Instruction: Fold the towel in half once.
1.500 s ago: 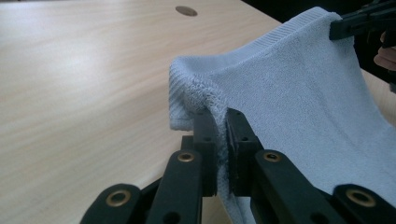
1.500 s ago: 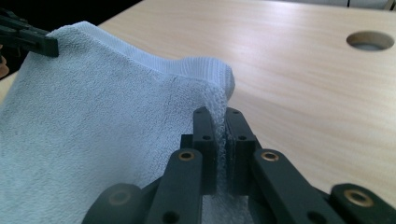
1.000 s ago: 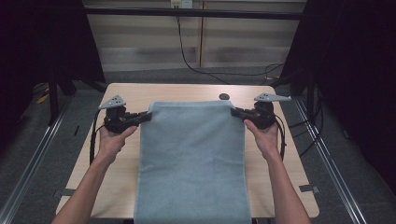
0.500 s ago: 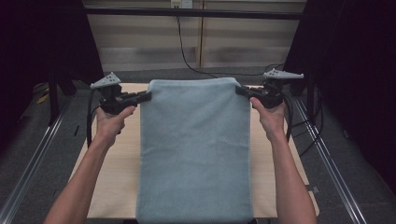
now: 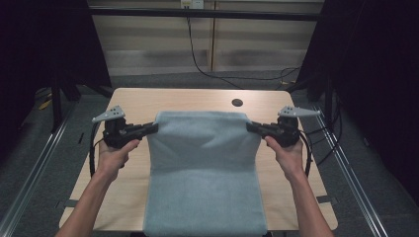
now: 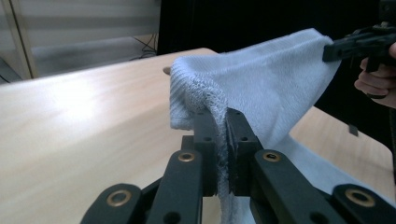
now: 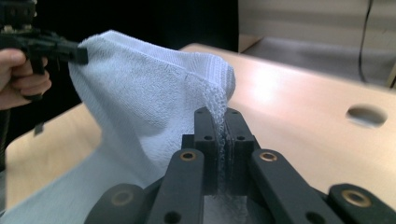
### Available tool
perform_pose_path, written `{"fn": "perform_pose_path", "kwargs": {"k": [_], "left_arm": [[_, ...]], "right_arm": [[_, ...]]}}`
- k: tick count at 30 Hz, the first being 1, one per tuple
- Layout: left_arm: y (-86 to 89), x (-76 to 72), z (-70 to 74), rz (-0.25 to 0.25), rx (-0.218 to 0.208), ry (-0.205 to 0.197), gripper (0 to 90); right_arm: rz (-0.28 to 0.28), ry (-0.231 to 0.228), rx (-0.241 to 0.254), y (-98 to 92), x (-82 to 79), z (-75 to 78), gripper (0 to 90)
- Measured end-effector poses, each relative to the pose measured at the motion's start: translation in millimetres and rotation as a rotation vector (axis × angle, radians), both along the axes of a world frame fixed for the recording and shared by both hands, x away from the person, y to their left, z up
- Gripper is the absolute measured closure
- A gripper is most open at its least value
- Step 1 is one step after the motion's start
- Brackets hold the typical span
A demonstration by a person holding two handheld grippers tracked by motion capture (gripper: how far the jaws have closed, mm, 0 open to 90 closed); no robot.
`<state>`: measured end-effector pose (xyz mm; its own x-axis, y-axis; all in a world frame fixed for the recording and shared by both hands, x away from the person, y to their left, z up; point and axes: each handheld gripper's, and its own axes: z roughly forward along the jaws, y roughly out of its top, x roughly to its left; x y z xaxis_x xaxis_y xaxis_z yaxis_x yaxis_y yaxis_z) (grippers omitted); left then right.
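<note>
Pale-blue towel (image 5: 203,173) hangs between left claw (image 5: 154,128) and right claw (image 5: 249,127), each clenched on a far corner.

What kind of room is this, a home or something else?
Probably a lab or recording booth, not a home: dark curtains flank a bare wooden table, metal rails line the floor, and cables trail behind.

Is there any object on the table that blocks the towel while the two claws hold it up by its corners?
Nothing visible does. The left claw and right claw are each shut on a far corner of the towel, and the table beyond it is bare wood except for a small round hole.
</note>
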<state>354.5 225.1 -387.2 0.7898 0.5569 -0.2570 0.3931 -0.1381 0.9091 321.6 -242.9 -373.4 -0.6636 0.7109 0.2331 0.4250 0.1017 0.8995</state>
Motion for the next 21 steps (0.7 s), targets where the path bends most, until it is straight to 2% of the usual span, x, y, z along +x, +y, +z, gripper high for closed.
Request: {"fn": "perform_pose_path", "kwargs": {"k": [2, 6, 10, 12, 14, 15, 19, 21], "left_arm": [[1.3, -10.1, -4.1, -0.014, 0.021, 0.008, 84.8], [4.0, -31.4, -7.0, -0.042, 0.026, 0.004, 84.8], [5.6, -51.6, -5.8, -0.073, 0.025, 0.006, 84.8], [6.4, -60.7, -9.7, -0.09, 0.023, 0.017, 84.8], [6.7, -69.7, -20.4, -0.098, 0.038, 0.056, 84.8], [6.9, -73.5, -27.4, -0.1, 0.061, 0.075, 84.8], [4.6, -89.3, -57.6, -0.125, 0.128, 0.163, 84.8], [3.0, -97.6, -66.1, -0.141, 0.159, 0.184, 84.7]], "right_arm": [[0.008, 0.015, -0.016, 0.1, -9.4, -9.5, 86.6], [0.033, 0.028, -0.021, 0.3, -30.9, -20.2, 86.6], [0.043, 0.006, -0.029, -1.8, -53.8, -16.6, 86.6], [0.05, -0.001, -0.029, -2.8, -65.6, -13.7, 86.6], [0.056, 0.002, -0.046, -2.8, -77.7, -15.3, 86.6], [0.062, 0.009, -0.051, -2.4, -83.3, -19.2, 86.6], [0.081, 0.089, -0.106, 2.3, -100.6, -48.6, 86.6], [0.088, 0.133, -0.118, 4.2, -106.4, -63.7, 86.6]]}}
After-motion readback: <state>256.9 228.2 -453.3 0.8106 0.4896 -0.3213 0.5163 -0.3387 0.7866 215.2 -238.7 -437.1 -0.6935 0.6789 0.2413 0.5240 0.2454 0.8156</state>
